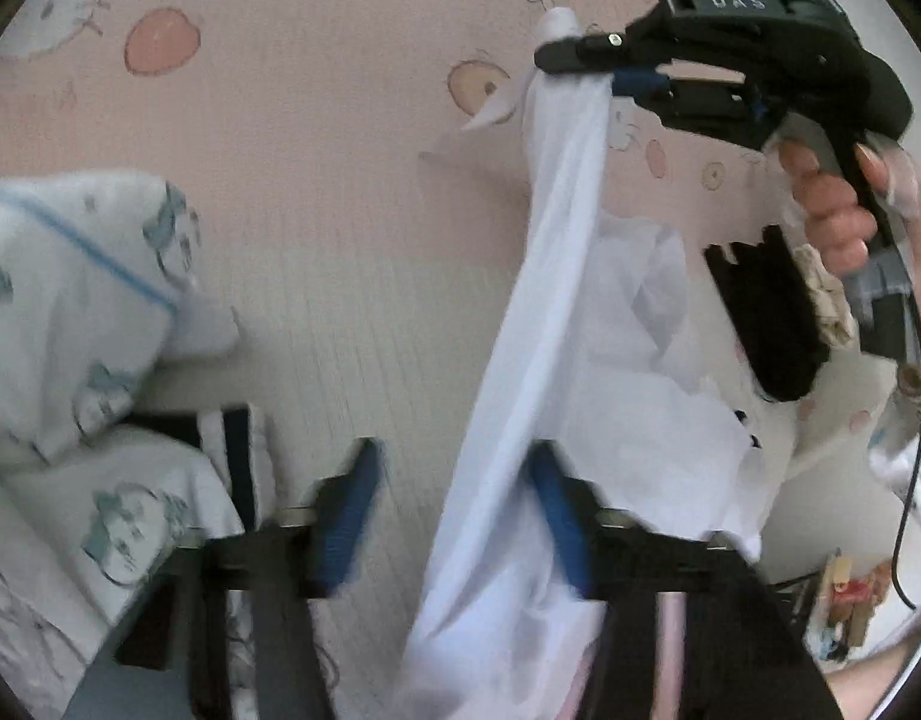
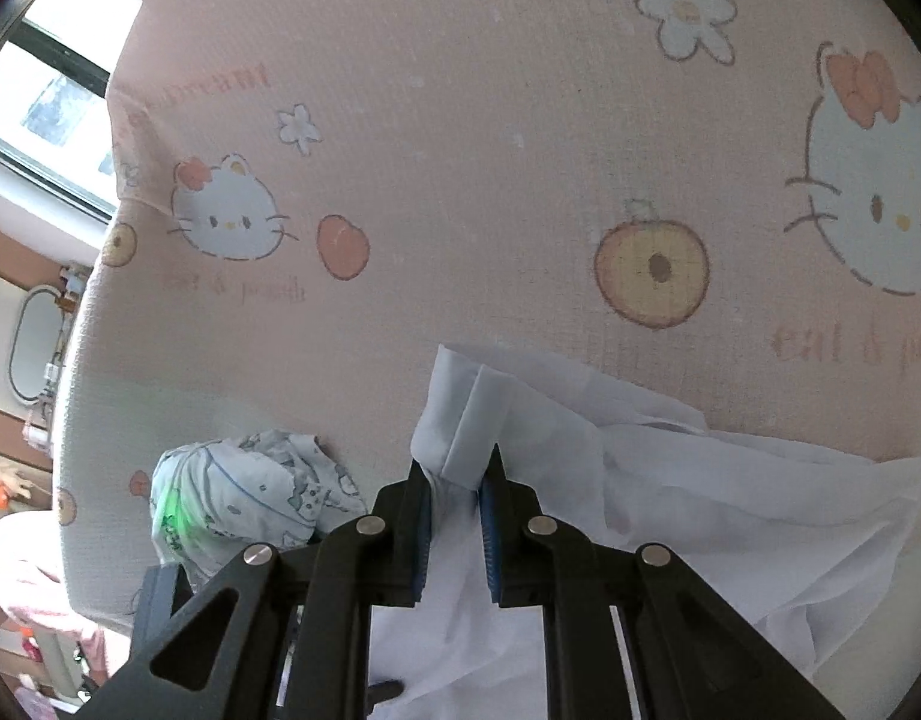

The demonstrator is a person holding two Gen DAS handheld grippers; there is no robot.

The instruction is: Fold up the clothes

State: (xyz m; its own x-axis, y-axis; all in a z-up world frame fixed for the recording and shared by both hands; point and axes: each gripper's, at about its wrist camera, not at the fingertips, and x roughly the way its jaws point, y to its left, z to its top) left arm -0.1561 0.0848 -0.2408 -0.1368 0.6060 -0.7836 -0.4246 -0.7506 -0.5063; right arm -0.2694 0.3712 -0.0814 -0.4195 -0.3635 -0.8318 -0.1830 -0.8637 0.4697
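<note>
A white garment [image 1: 556, 324] hangs in a long strip from my right gripper [image 1: 559, 57], which is shut on its top corner above the pink sheet. In the right wrist view, a folded hem of the white garment [image 2: 730, 516] is pinched in my right gripper [image 2: 457, 477], and the rest trails down to the right. My left gripper [image 1: 451, 510] is open at the bottom of its view. The hanging cloth brushes past its right blue pad [image 1: 553, 510] and covers part of that finger. The left pad [image 1: 346, 510] is bare.
A pink cat-print bedsheet [image 2: 460, 150] covers the surface. A crumpled white garment with blue print [image 1: 70, 300] lies at the left, also visible as a bundle [image 2: 250, 498]. A black cloth item [image 1: 766, 324] sits beside the hand [image 1: 832, 210] holding the right gripper. A window [image 2: 46, 108] is far left.
</note>
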